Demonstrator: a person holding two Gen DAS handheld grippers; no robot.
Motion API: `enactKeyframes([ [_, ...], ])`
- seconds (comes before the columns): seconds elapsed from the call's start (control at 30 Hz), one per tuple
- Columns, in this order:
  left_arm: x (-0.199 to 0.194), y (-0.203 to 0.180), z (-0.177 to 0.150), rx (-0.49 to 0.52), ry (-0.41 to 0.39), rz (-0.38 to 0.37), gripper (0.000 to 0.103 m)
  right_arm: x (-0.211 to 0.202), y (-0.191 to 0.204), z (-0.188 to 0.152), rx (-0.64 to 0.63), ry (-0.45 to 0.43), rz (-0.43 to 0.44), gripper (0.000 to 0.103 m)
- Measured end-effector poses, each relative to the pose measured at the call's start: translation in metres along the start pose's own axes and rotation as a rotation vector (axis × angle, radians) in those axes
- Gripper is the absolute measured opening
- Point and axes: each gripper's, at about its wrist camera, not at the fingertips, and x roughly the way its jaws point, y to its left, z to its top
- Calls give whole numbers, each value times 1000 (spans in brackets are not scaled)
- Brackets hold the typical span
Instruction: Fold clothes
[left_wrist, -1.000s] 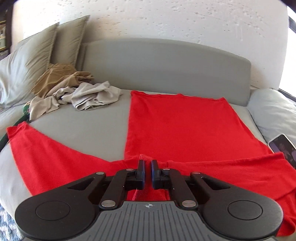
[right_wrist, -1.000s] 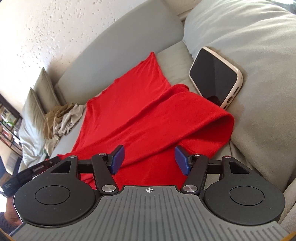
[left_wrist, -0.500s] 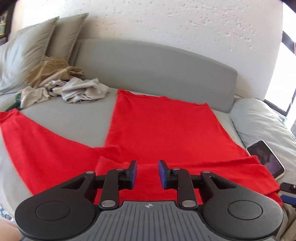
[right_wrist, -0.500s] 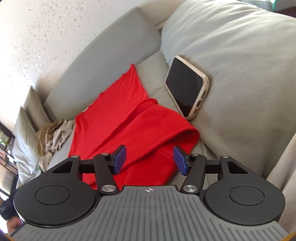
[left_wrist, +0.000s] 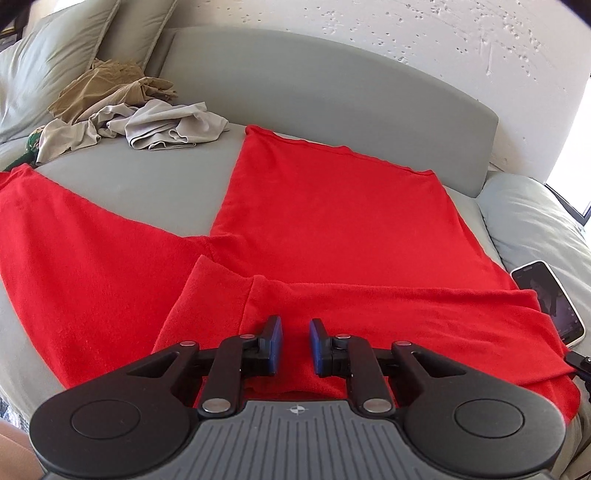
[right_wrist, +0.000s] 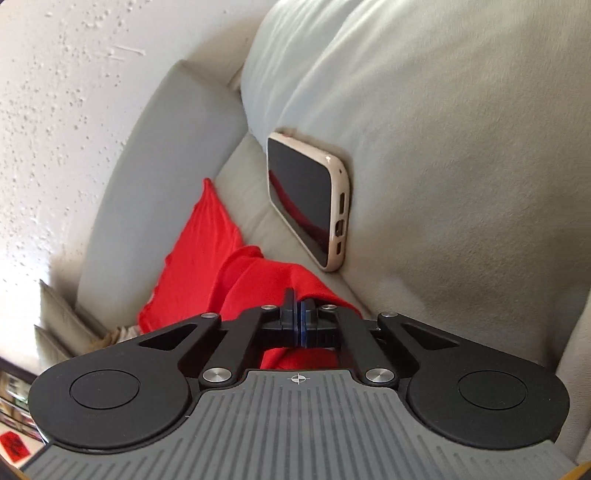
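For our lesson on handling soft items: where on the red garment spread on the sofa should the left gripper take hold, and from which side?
Grip the red garment at its doubled near edge, where the left gripper hovers with jaws apart, coming from the sofa's front. That raised fold gives the pads something to pinch; the flat body does not.

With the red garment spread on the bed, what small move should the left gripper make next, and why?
Probably it should close on the fabric. The right gripper is already shut on the edge of the red garment near the phone. The left gripper, whose jaws have just been closing, shows a gap, with the folded hem under its pads but not pinched. Both edges need a grip before lifting.
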Motion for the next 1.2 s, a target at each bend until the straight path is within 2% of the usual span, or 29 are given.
enactKeyframes([
  [0.2,0,-3,0,19,4,5,16,-5,16,-7,-180,16,-169,0],
  [0.27,0,-2,0,17,6,2,16,-5,23,-8,-231,53,-202,5],
  [0.33,0,-1,0,15,7,-1,16,-16,34,-4,-275,59,-218,13],
  [0.4,0,-1,1,14,8,-2,16,-29,45,0,-311,30,-184,20],
  [0.47,1,-1,1,12,9,-3,16,-34,57,8,-350,5,-132,36],
  [0.53,1,0,2,9,11,-5,16,-25,66,20,-372,18,-77,38],
  [0.67,1,1,1,12,11,-10,16,21,74,44,-410,131,-6,41],
  [0.8,0,0,0,14,9,-11,16,68,69,63,-389,254,-3,43],
  [1.0,1,4,1,-13,13,-25,16,101,66,69,-391,336,51,43],
  [1.03,1,4,0,-9,12,-25,16,103,67,67,-414,332,49,38],
  [1.07,1,3,0,-5,12,-25,16,105,69,65,-445,315,46,14],
  [1.1,1,3,0,-2,11,-24,16,106,72,63,-485,279,43,5],
  [1.2,1,2,-1,7,10,-22,16,99,82,60,-602,173,59,5],
])
